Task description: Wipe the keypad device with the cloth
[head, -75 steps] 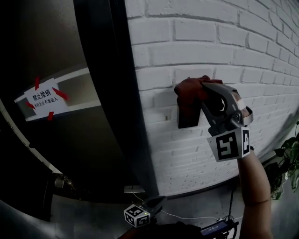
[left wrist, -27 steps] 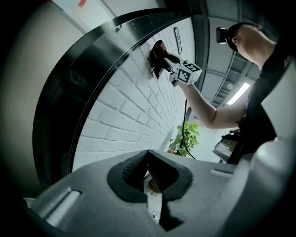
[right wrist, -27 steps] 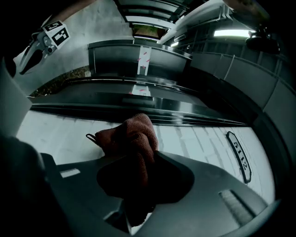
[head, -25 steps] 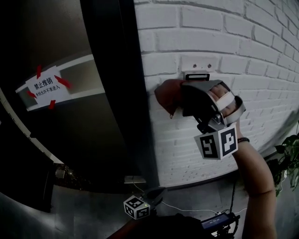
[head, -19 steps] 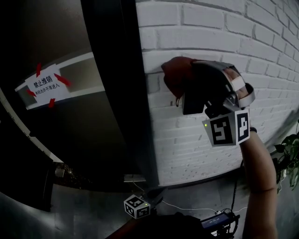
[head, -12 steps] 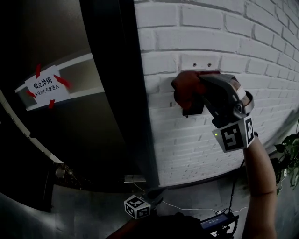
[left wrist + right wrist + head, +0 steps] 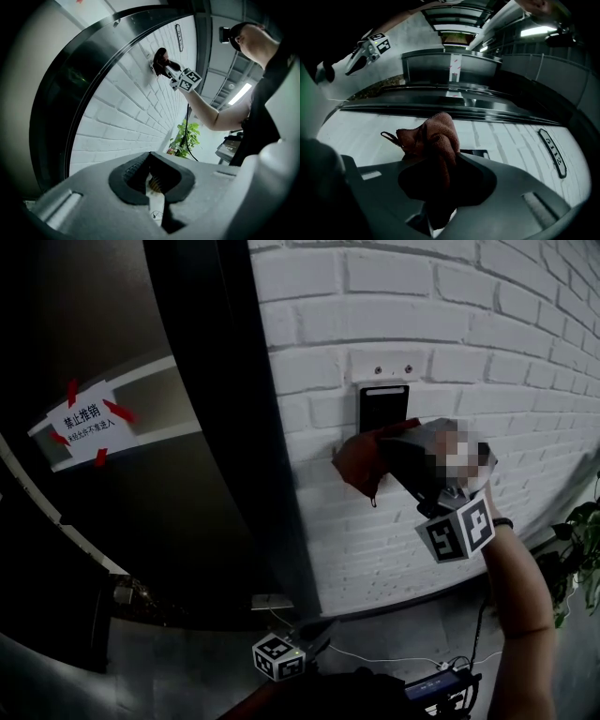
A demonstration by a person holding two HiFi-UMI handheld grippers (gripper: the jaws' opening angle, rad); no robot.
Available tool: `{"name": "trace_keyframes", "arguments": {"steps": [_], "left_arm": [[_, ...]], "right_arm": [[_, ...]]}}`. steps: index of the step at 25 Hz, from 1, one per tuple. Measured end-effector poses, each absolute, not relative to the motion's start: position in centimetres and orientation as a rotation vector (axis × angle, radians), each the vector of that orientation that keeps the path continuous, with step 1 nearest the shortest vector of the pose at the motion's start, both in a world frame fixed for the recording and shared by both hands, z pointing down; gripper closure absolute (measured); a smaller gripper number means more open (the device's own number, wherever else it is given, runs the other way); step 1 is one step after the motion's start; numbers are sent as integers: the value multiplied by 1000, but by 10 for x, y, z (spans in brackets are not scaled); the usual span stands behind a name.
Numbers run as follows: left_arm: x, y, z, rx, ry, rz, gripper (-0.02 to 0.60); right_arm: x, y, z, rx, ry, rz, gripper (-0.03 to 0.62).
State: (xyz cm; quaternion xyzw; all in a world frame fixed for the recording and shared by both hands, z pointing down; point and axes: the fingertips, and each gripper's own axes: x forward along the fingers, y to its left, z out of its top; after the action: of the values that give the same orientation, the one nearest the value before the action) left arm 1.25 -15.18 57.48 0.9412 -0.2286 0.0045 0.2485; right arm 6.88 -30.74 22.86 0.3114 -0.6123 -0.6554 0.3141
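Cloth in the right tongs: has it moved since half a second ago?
Yes. The cloth has slid down off the keypad device, now at its lower edge.

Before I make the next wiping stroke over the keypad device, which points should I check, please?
1. Cloth gripped by the right tongs: ok, shut on it, with the cloth bunched out in front.
2. Cloth pressed on the keypad device: cannot tell; it sits at the device's lower left corner.
3. Upper face of the device uncovered: ok.
4. Left tongs out of the way: ok, shut, empty, held low.
5. Device face clean: cannot tell, too dark.
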Motion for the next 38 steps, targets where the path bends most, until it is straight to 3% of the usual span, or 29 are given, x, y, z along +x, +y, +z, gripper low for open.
{"name": "trace_keyframes", "arguments": {"steps": [7,13,24,38], "left_arm": [[15,-151,574,2547,-624,2,577],[17,-152,575,2552,-636,12,578],[20,-151,579,2542,-654,36,578],[34,-152,578,2549,-673,51,578]], "right_arm": [[76,-309,140,1111,-1822,-1689,505],[103,-313,111,1398,-2369,-1353,507],[134,-323,207,1511,-2628,-964,513],[130,-323,297,1280,-2663,-772,511]]}}
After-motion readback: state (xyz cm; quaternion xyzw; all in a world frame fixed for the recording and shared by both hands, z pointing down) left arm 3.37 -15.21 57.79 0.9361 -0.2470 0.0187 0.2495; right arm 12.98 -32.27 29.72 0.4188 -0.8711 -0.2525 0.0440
